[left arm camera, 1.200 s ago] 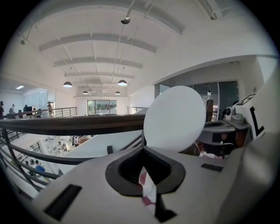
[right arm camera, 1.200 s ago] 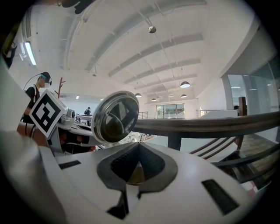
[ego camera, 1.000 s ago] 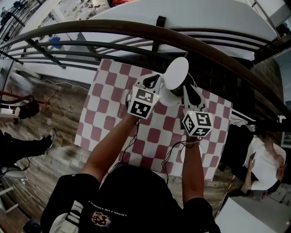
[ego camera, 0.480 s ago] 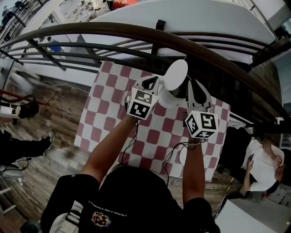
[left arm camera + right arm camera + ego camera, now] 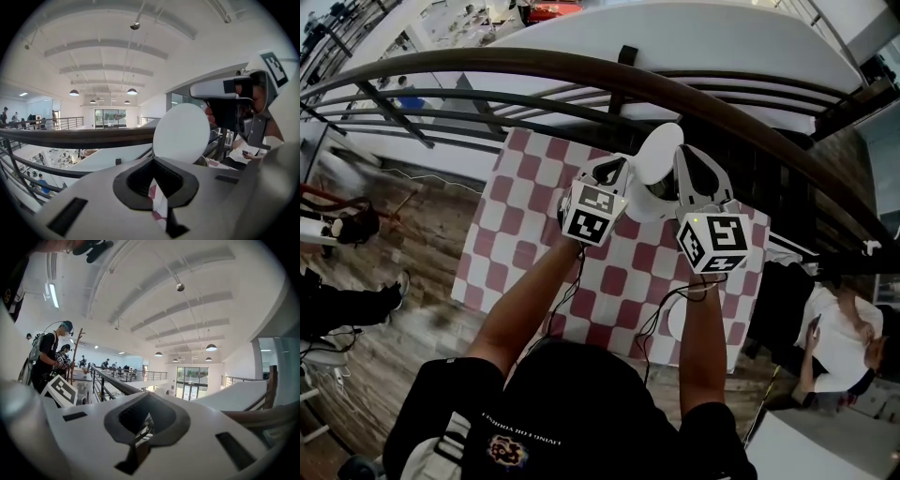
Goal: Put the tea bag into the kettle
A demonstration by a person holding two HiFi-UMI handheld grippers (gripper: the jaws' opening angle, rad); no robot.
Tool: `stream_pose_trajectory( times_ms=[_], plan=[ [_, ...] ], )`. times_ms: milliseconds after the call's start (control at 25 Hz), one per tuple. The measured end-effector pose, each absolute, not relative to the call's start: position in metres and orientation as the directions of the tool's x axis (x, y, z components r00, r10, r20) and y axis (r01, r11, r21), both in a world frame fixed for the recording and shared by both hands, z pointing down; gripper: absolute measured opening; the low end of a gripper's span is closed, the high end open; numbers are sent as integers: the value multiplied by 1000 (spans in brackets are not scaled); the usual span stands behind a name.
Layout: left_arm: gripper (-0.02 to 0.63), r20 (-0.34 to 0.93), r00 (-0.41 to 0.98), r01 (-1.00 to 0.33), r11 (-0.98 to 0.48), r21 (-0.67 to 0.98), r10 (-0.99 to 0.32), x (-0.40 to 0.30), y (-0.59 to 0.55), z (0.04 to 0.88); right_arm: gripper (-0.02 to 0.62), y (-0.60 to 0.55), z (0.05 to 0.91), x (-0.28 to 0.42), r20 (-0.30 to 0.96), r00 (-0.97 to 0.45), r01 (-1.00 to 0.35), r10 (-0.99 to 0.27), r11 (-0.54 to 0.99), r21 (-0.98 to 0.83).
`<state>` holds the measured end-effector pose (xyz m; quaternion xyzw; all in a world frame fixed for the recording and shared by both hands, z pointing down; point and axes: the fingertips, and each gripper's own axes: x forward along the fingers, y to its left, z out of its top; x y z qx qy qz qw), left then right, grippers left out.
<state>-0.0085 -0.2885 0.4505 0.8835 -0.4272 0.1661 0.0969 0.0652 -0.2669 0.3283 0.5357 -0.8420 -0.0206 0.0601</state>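
red-and-white checked bench (image 5: 516,244) on an upper floor, dark curved railing (image 5: 581,70) just beyond it. no tea bag to be seen in any view; most likely already down inside the white kettle (image 5: 649,201) at the far middle of the bench, though not confirmable from these angles. round white lid (image 5: 663,153) tipped up and back, kettle mouth open beneath. left tongs (image 5: 620,167) clenched at the lower rim of the lid, apparently pinching it to hold it upright. right tongs (image 5: 686,156) over the kettle's right side, pointing out toward the railing, just closed, clenched on nothing visible.

judged from empty tongs above an open kettle: bag probably in, withdrawal of the right tongs as the step in hand. best done by holding the lid well back, drawing the right tongs straight off without brushing lid or rim, and looking down into the mouth for the bag and any trailing string before releasing the lid.

hard to make out: inside of the kettle, masked by lid and both marker cubes; kettle handle and base; left pads against the lid, true pinch or mere touch. near edge of the bench hidden under arms and head.
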Motion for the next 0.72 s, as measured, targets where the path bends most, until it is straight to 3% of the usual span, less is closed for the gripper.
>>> stream_pose_trajectory(
  times_ms=[720],
  plan=[
    [-1, 384, 584, -785, -618, 41, -715, -10, -282, 460, 12, -254, 421, 143, 219, -220, -975, -950, 217, -41]
  ],
)
